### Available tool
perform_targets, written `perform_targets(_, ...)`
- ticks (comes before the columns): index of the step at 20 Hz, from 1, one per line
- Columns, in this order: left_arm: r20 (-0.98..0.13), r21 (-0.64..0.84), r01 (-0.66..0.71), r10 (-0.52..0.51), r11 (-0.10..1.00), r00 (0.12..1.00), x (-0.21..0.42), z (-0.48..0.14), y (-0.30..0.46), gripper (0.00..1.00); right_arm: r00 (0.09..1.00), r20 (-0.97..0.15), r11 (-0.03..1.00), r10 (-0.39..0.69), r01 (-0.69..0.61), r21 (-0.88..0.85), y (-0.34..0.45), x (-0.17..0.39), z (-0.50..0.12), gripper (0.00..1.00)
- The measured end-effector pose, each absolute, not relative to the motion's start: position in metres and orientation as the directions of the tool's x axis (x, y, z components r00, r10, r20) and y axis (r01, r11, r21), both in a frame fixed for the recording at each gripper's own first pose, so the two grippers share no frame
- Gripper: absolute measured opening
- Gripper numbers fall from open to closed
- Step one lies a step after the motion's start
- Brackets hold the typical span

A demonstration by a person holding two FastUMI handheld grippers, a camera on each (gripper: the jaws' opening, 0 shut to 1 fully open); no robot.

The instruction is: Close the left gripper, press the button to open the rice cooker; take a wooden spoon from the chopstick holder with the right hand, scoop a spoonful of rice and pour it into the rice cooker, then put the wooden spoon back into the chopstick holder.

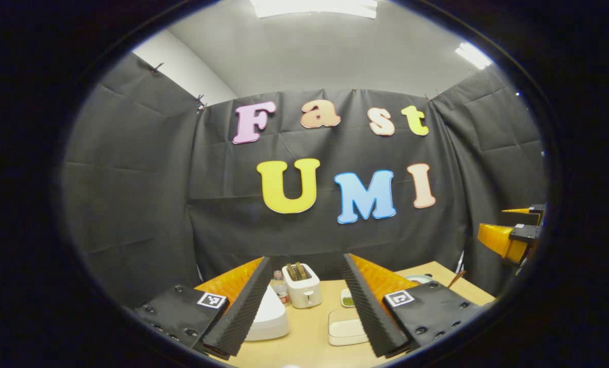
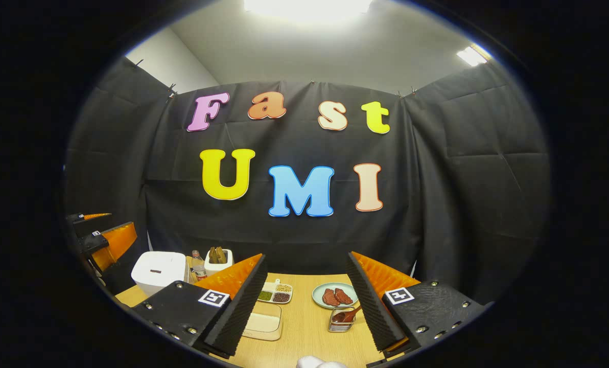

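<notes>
Left tongs (image 1: 307, 306): spread wide, gripping nothing, raised above the near edge of the desk (image 1: 309, 342). Seen also in the right gripper view at 9 o'clock (image 2: 102, 240), above the rice cooker.

Right tongs (image 2: 307, 306): spread wide, gripping nothing, above the desk's near edge. Seen also in the left gripper view at 3 o'clock (image 1: 509, 237), off the desk's corner.

Rice cooker (image 2: 159, 271): white, lid down, at the desk's left end; in the left gripper view it sits just behind the left finger at 7 o'clock (image 1: 268, 317).

Chopstick holder (image 2: 339, 321): small wire rack, directly beside the right finger of the right tongs; wooden spoon (image 2: 348, 314) resting in it, handle slanting up to 2 o'clock.

Rice container (image 2: 263, 319): shallow, pale, rectangular, near the left finger; contents hard to tell.

Other items: toaster (image 1: 301, 286) with bread in the slots; bottle (image 1: 280, 287) just beside it; divided dish (image 2: 275, 292) of grains; plate (image 2: 335, 294) bearing two reddish pieces.
</notes>
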State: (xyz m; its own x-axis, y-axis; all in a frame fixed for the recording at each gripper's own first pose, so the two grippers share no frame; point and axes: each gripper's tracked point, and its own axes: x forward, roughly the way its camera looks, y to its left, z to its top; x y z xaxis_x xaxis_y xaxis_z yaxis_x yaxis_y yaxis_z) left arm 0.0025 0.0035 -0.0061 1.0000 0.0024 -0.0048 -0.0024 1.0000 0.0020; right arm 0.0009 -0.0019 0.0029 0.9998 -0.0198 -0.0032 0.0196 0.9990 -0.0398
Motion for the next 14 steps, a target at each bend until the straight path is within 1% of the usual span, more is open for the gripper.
perform_targets(1,-0.015,-0.002,0.01,-0.01,1.0,1.0,0.004,-0.01,0.001,0.9,1.0,-0.005,0.999,-0.021,0.021,-0.038,-0.002,0.0,0.003,0.95)
perform_targets(2,-0.025,-0.009,0.016,-0.017,1.0,1.0,0.004,-0.012,0.001,0.7,1.0,-0.005,0.999,-0.025,0.024,-0.036,-0.002,0.0,0.003,0.95)
perform_targets(4,-0.048,-0.024,-0.016,0.014,1.0,0.999,0.003,-0.021,0.011,0.3,1.0,-0.01,0.999,-0.026,0.026,-0.031,-0.002,0.0,0.003,0.95)
perform_targets(5,-0.065,-0.026,-0.013,0.012,1.0,0.998,0.006,-0.025,0.012,0.1,1.0,-0.015,0.999,-0.025,0.025,-0.031,-0.002,0.0,0.003,0.95)
perform_targets(6,-0.086,-0.021,-0.008,0.007,1.0,0.996,0.006,-0.032,0.01,0.08,0.999,-0.019,0.999,-0.027,0.026,-0.032,-0.002,-0.001,0.002,0.95)
perform_targets(9,-0.109,0.017,-0.037,0.039,0.999,0.993,0.021,-0.04,0.028,0.08,0.999,-0.042,0.999,-0.026,0.024,-0.04,-0.001,0.0,-0.002,0.95)
perform_targets(11,-0.126,-0.006,-0.056,0.055,0.998,0.991,0.037,-0.05,0.043,0.09,0.997,-0.069,0.999,-0.025,0.022,-0.047,-0.002,0.0,-0.006,0.95)
perform_targets(14,-0.162,-0.033,-0.156,0.149,0.987,0.976,0.073,-0.069,0.094,0.08,0.995,-0.1,0.998,-0.029,0.023,-0.065,-0.003,0.002,-0.016,0.95)
